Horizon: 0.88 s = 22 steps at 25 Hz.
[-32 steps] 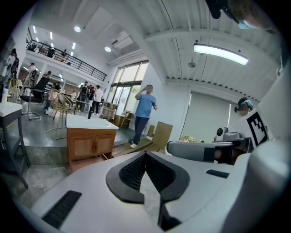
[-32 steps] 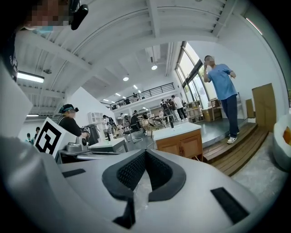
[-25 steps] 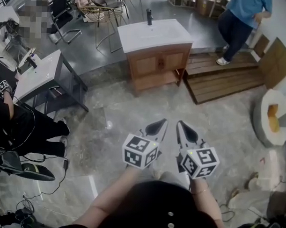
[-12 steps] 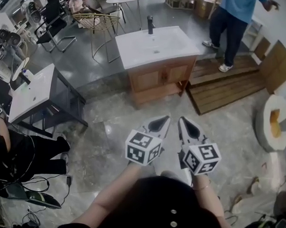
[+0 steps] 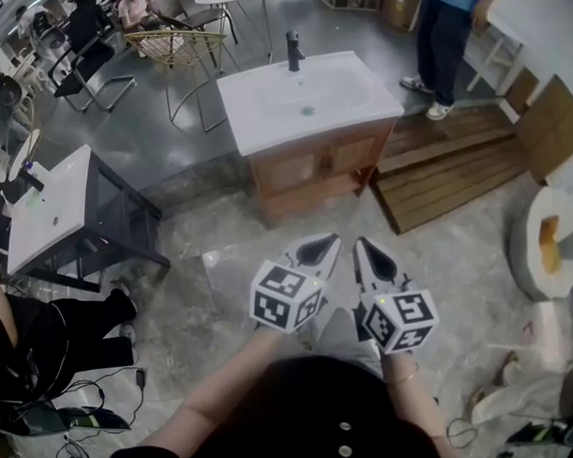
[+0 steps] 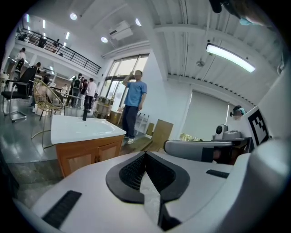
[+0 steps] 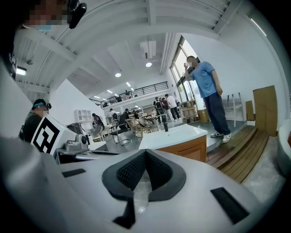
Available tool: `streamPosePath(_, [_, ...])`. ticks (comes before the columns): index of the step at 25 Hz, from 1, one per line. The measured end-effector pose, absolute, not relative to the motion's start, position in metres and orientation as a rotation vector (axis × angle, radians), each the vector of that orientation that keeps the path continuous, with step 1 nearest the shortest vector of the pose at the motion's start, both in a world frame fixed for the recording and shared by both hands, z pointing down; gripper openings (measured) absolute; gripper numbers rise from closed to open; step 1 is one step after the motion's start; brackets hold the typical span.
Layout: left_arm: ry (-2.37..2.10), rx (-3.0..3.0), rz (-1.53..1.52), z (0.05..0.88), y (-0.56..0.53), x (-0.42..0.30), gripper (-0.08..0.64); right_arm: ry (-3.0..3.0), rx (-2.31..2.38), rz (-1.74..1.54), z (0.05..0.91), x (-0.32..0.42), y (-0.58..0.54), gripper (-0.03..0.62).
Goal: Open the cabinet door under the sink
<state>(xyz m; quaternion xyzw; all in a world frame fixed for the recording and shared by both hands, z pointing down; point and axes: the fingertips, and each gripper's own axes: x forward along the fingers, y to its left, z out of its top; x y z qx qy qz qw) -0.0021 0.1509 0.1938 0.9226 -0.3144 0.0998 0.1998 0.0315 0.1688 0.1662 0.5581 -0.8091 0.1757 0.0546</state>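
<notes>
The sink cabinet (image 5: 312, 170) is wooden, with two closed doors under a white basin (image 5: 310, 97) and a black tap (image 5: 294, 51). It stands ahead of me across a stretch of grey floor. My left gripper (image 5: 332, 238) and right gripper (image 5: 359, 243) are held side by side, both shut and empty, pointing at the cabinet and well short of it. In the left gripper view the shut left gripper (image 6: 145, 154) faces the cabinet (image 6: 86, 152). In the right gripper view the right gripper (image 7: 145, 152) is shut, with the cabinet (image 7: 184, 148) beyond it.
A second white sink on a dark stand (image 5: 57, 206) is at the left. A wooden platform (image 5: 448, 168) lies right of the cabinet, and a person in blue (image 5: 443, 32) stands behind it. A white round unit (image 5: 549, 242) is at far right. Cables (image 5: 102, 405) trail at lower left.
I have moved closer to the sink cabinet, which now looks larger and nearer. Both grippers stayed shut and side by side. The person in blue has stepped toward the back.
</notes>
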Motion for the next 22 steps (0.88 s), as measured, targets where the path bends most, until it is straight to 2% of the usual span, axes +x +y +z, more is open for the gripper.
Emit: streamPosePath(22, [-1.022,2.486,0.287,0.220,-0.021,0.054,0.009,-2.532,1.500,0.610,0.197,0.085,-0.004,-0.006])
